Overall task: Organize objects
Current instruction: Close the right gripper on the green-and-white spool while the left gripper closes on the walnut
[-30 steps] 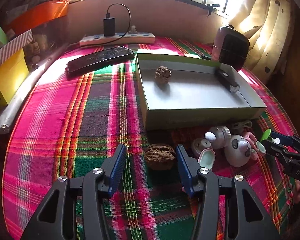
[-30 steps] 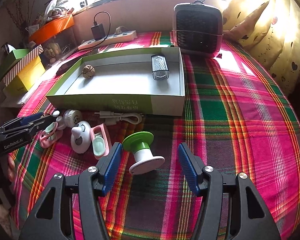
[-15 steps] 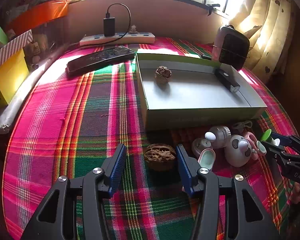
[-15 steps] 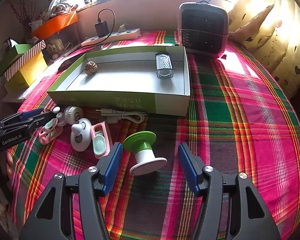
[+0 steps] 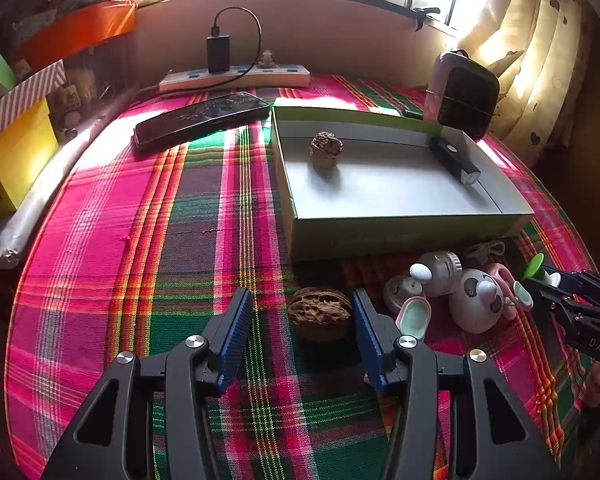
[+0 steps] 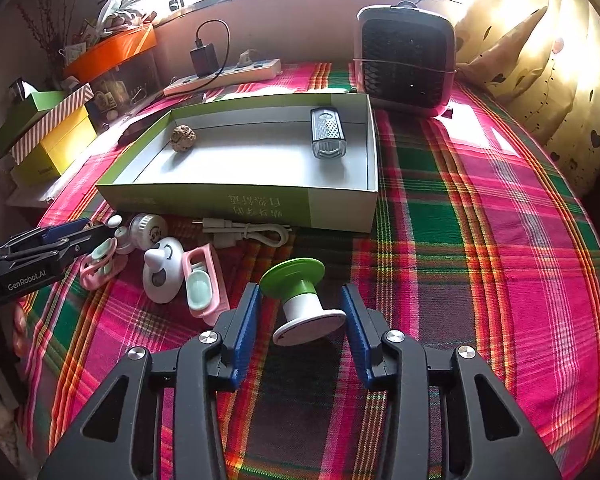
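Left gripper brackets walnut; right gripper brackets green-topped spool

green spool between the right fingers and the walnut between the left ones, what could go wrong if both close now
The green spool lies tilted on the cloth, so the right gripper may meet its flanges unevenly and squirt it out.

The walnut sits nearer one finger of the left gripper; closing could shove it toward the pink clip and white toy beside it.
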Tool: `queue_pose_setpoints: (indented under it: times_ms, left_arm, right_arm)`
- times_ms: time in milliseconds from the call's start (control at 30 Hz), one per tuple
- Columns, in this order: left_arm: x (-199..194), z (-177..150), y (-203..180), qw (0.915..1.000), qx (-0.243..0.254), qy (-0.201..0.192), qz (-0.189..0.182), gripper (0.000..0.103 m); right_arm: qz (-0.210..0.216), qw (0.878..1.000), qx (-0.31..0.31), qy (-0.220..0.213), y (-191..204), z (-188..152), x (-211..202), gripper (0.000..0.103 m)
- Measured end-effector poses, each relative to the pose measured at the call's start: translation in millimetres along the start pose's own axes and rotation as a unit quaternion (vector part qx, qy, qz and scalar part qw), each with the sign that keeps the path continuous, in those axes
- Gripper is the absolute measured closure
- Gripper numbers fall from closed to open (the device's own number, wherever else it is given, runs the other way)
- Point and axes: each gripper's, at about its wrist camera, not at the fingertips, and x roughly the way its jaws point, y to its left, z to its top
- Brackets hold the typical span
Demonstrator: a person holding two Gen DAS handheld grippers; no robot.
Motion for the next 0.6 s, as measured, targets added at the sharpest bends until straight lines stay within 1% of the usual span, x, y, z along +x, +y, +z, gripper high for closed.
queue_pose_setpoints:
  times_ms: [133, 267, 400, 600]
  left_arm:
    - [-0.5, -0.5, 2.2, 1.0, -0.002, 0.0, 0.005, 0.059]
    - [-1.2, -0.6, 5.9, 0.9999, -0.007, -0.002, 0.01, 0.068]
    - [-1.2, 0.0, 5.7, 0.9999, -0.007, -0.002, 0.012, 0.074]
    - [-1.4, 0.2, 6.1, 0.9999, -0.008, -0.002, 0.011, 0.074]
  right_arm:
    - [0.002, 1.0, 0.001, 0.0, -0.3, 0.0, -0.5, 0.061]
    - [0.003, 1.0, 0.002, -0.001, -1.0, 0.0, -0.6, 0.061]
    - [0.003, 1.0, 0.002, -0.001, -0.9, -0.1, -0.8, 0.061]
    - [0.003, 1.0, 0.002, -0.001, -1.1, 0.0, -0.6, 0.061]
